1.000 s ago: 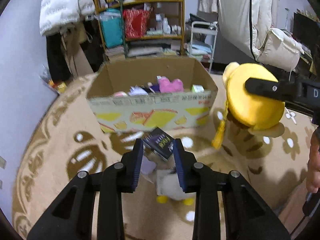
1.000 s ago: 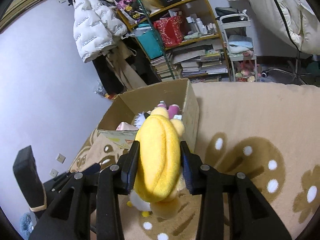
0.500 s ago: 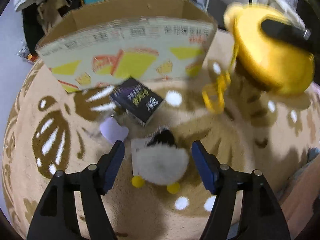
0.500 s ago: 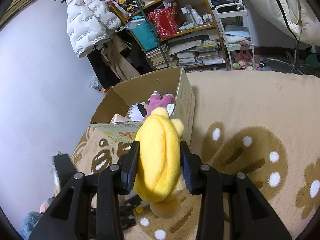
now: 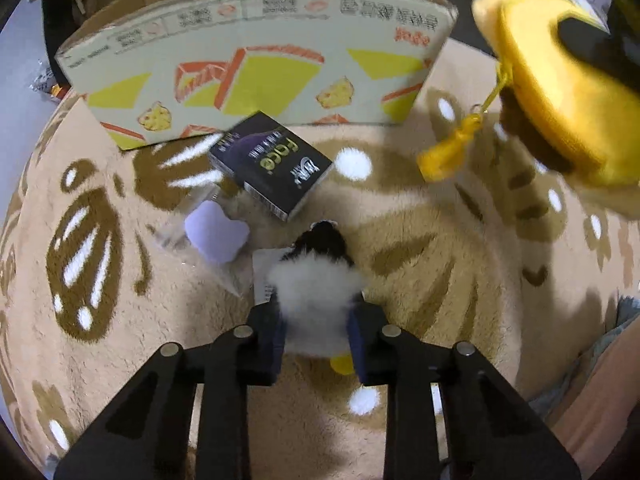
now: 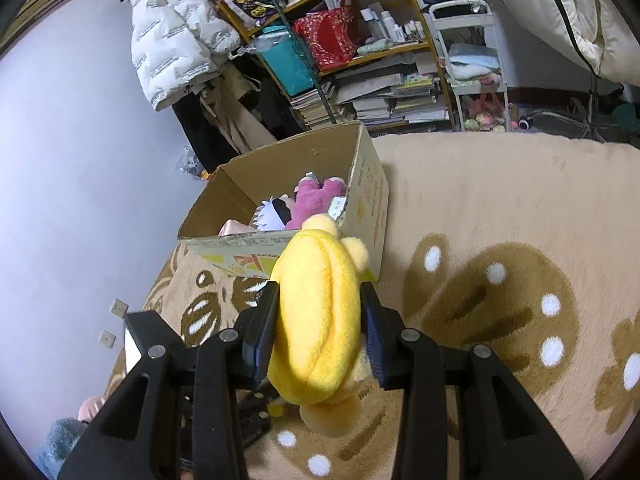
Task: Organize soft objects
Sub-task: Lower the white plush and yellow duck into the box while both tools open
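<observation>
A small white fluffy plush toy (image 5: 316,292) with a black head and yellow feet lies on the beige rug. My left gripper (image 5: 316,332) points down at it and is shut on its white body. My right gripper (image 6: 318,332) is shut on a yellow plush toy (image 6: 320,312) and holds it above the rug, close to the cardboard box (image 6: 368,200). The same yellow plush toy (image 5: 560,92) shows at the upper right of the left wrist view. The cardboard box (image 5: 256,64) has several soft toys inside, one of them a pink plush (image 6: 316,200).
A dark printed carton (image 5: 272,168) and a pale purple heart-shaped pad (image 5: 216,232) in clear wrap lie on the rug in front of the box. Behind the box stand a cluttered shelf (image 6: 360,40), a white trolley (image 6: 472,60) and a hanging white jacket (image 6: 176,32).
My left gripper tipped downward and sank to the rug, opened wide over the white plush toy, then shut on it. The right gripper kept the yellow plush toy almost still.
</observation>
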`<state>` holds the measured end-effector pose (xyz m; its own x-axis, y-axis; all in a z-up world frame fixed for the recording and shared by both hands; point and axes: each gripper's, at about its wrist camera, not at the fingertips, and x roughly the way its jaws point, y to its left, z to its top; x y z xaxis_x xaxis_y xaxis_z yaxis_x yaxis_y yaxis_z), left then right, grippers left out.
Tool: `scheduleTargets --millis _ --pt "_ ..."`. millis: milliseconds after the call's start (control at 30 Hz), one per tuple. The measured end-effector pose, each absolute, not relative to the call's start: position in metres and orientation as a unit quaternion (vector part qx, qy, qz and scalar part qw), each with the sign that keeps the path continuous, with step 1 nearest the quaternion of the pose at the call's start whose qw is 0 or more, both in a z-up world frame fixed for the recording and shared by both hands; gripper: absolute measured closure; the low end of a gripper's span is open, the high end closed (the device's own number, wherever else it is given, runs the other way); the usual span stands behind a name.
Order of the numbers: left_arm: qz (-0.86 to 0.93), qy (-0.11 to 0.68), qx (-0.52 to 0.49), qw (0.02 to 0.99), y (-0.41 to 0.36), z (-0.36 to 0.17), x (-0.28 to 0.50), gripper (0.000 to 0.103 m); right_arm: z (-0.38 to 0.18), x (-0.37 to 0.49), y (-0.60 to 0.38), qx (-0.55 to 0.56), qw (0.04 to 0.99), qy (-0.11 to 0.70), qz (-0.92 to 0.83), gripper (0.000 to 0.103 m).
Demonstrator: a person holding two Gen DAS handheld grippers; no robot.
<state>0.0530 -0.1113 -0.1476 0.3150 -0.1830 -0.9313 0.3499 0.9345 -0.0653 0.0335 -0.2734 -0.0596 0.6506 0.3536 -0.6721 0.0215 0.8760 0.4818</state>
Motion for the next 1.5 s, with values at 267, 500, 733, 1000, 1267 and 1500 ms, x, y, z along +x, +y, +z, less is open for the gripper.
scheduleTargets --millis 267,500,733,1000,1267,1500 --pt "-0.144 0.528 0.033 0.836 -0.087 -0.125 0.048 0.078 -0.056 0.032 -0.266 0.212 0.887 0.397 0.104 0.062" --pt "-0.113 0.428 0.022 0.896 -0.071 -0.071 0.042 0.078 -0.034 0.022 -0.272 0.215 0.91 0.336 0.114 0.062" --pt "-0.103 0.355 -0.017 0.929 -0.047 -0.025 0.049 0.078 -0.014 0.02 -0.267 0.196 0.93 0.287 0.117 0.061" --pt "-0.08 0.298 -0.004 0.951 -0.03 0.003 0.078 0.078 -0.009 0.043 -0.256 0.169 0.938 0.276 0.125 0.061" --pt "-0.074 0.271 0.014 0.96 -0.029 0.014 0.112 0.078 -0.013 0.075 -0.252 0.156 0.939 0.275 0.133 0.061" --pt "-0.077 0.271 0.019 0.959 -0.037 0.012 0.14 0.078 -0.016 0.097 -0.253 0.141 0.944 0.27 0.123 0.061"
